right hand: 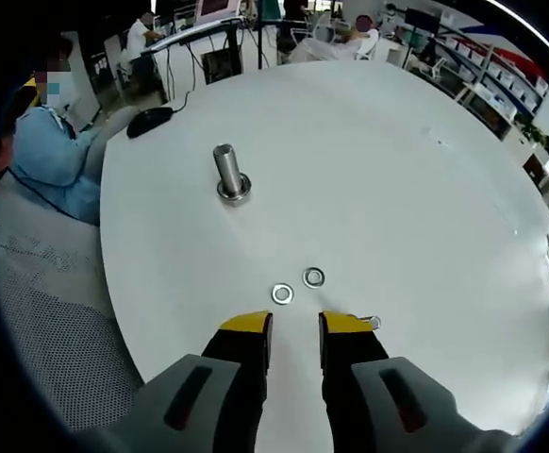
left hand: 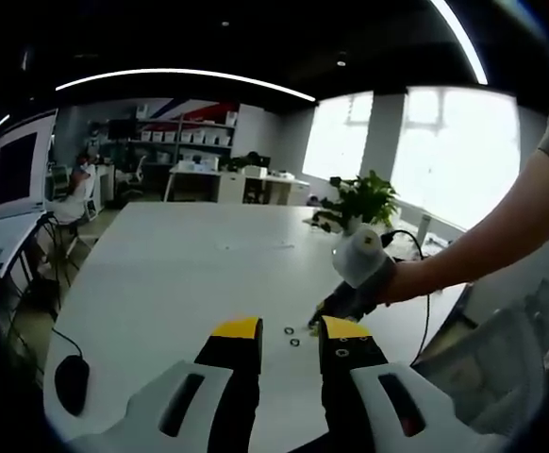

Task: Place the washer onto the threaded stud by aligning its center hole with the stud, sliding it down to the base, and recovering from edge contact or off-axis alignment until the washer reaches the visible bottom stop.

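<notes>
While hovering on the near side of the stud (right hand: 230,173), holding the right gripper (right hand: 295,330) spread, pinching nothing. Pointing both jaws toward the stud, probably staging for a pick before any alignment. Holding the left gripper (left hand: 291,335) spread as well, gripping nothing, and aiming it at the same parts, probably to watch or steady the pick. Position of the left gripper relative to the stud: cannot tell.

Lying flat on the table (right hand: 397,170), well short of the stud and between it and the right jaw tips: two washers (right hand: 282,293), just beside each other, not touching. Probably laid there within easy reach. Peeking out beside one right jaw tip, farther from the stud: a third ring (right hand: 371,323), probably another washer.

Showing as thin, bright metal rings, each with a round centre hole revealing the white surface.

Standing upright: a grey metal cylinder widening into a collar (right hand: 234,194) at the foot, judged to be the bottom stop. Thread too small to confirm. Nothing threaded on as yet, so the task is barely starting.
</notes>
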The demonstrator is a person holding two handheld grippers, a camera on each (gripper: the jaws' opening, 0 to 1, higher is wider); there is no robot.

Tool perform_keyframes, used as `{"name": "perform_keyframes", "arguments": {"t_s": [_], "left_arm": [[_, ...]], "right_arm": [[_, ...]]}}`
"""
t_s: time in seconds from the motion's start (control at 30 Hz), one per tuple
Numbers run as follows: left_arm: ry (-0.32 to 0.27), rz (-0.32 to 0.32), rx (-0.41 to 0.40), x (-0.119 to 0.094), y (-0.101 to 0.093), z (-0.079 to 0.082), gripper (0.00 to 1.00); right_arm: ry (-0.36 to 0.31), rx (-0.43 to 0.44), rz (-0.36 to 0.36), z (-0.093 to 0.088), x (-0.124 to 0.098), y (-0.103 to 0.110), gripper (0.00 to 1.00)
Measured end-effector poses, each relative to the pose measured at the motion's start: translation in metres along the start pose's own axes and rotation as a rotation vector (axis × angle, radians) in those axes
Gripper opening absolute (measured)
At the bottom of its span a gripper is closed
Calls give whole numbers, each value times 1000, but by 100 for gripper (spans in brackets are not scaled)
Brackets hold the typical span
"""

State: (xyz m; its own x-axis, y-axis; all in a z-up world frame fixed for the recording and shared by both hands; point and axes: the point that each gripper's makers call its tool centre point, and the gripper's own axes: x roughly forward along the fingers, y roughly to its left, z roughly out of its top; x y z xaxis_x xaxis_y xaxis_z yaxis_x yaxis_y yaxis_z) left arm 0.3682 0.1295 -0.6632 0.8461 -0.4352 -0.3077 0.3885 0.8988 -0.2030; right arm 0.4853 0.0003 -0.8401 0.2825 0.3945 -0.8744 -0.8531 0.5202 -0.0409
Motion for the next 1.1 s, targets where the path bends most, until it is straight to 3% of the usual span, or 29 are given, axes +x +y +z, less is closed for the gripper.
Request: {"name": "perform_keyframes", "arguments": {"t_s": [1.1], "left_arm": [[13,1,-4,1,1,-3,22]], "right_arm": [[24,5,25,-8,21,9,22]]}}
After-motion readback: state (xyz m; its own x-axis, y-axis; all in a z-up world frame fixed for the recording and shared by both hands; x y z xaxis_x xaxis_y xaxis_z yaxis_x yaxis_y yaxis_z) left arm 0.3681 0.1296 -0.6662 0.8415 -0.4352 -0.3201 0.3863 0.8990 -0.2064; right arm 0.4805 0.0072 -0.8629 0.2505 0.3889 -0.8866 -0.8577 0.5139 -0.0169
